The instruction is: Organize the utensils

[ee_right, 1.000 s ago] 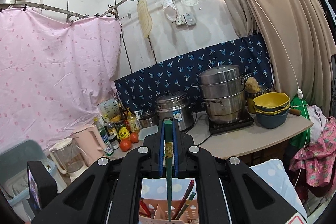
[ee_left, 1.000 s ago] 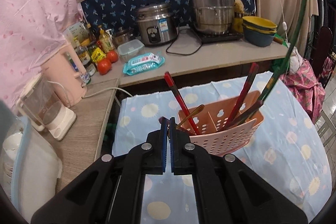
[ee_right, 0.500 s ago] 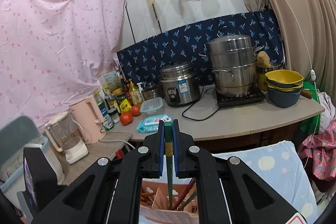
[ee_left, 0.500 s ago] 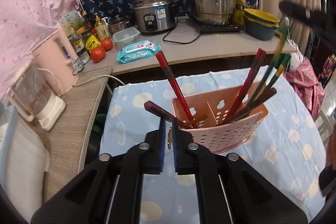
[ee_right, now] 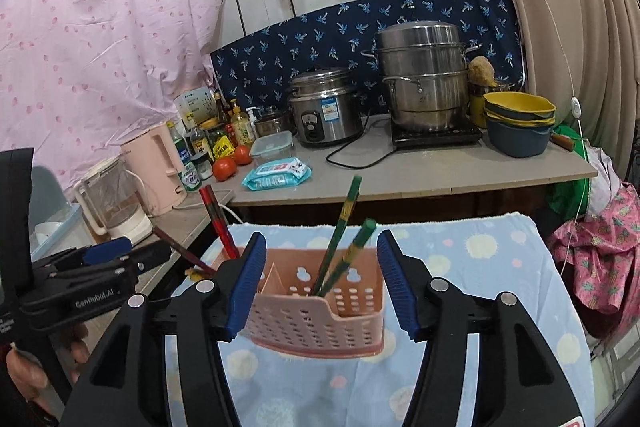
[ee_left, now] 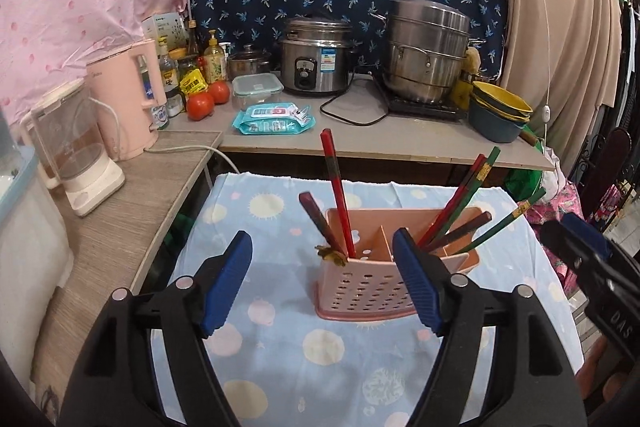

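Observation:
A pink perforated utensil basket stands on the blue spotted tablecloth; it also shows in the right wrist view. Red chopsticks and a gold spoon stand in its left compartment. Red, brown and green chopsticks lean in the right one; green chopsticks show in the right wrist view. My left gripper is open and empty just in front of the basket. My right gripper is open and empty, its jaws either side of the basket. The right gripper also shows at the left view's right edge.
Behind the table a counter holds a rice cooker, a steel steamer pot, stacked bowls, wet wipes, tomatoes and bottles. A pink kettle and blender stand on the wooden side counter at left.
Both grippers have opened. The left let go of the spoon, the right let go of the green chopstick, which now stands in the basket. Both have pulled back and lower.

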